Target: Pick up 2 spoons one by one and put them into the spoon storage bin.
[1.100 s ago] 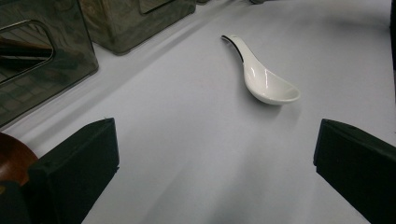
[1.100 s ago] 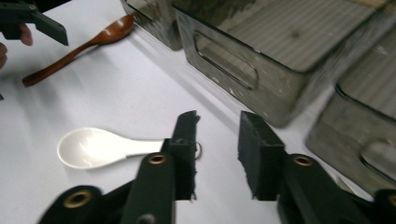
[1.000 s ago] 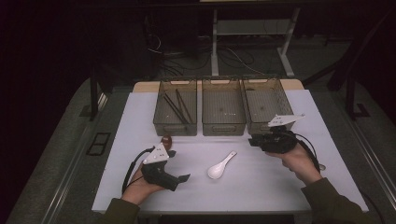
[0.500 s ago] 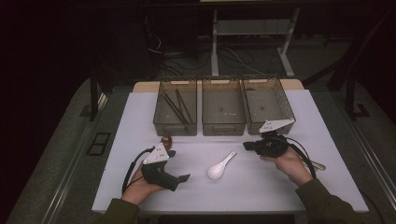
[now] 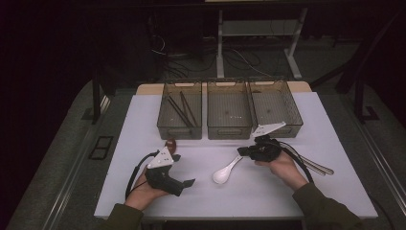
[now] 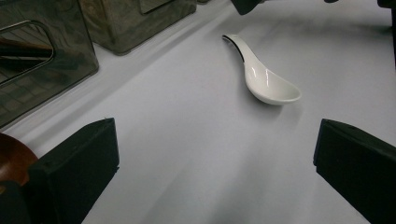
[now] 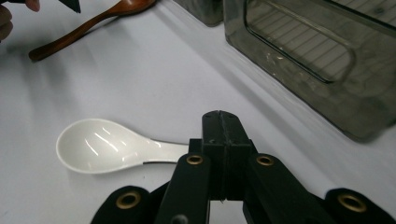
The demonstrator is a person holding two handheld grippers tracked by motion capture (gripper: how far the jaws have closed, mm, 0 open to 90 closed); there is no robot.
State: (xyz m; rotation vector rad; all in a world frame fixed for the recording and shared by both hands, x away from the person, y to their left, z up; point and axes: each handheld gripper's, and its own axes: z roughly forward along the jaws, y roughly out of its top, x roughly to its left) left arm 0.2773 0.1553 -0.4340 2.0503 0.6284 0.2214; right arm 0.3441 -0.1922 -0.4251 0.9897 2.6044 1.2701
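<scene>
The glossy white ceramic soup spoon (image 5: pixel 226 171) lies bowl-up on the white counter (image 5: pixel 143 120), in front of the three smoked-plastic bins (image 5: pixel 229 114). The right claw (image 5: pixel 245 151) is pinched fully closed right at the handle tip; whether it actually grips it I cannot tell. The left claw (image 5: pixel 186 183) rests wide open and empty near a brown wooden spoon (image 7: pixel 88 24). A glazed handle caught only at its end could slip or swing down when lifted.

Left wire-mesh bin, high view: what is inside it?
Inside the left grey wire-mesh bin lie dark brown chopsticks, crossing loosely on the floor. How many there are cannot be told. The near wall's dark mesh hides the floor just behind it.
</scene>
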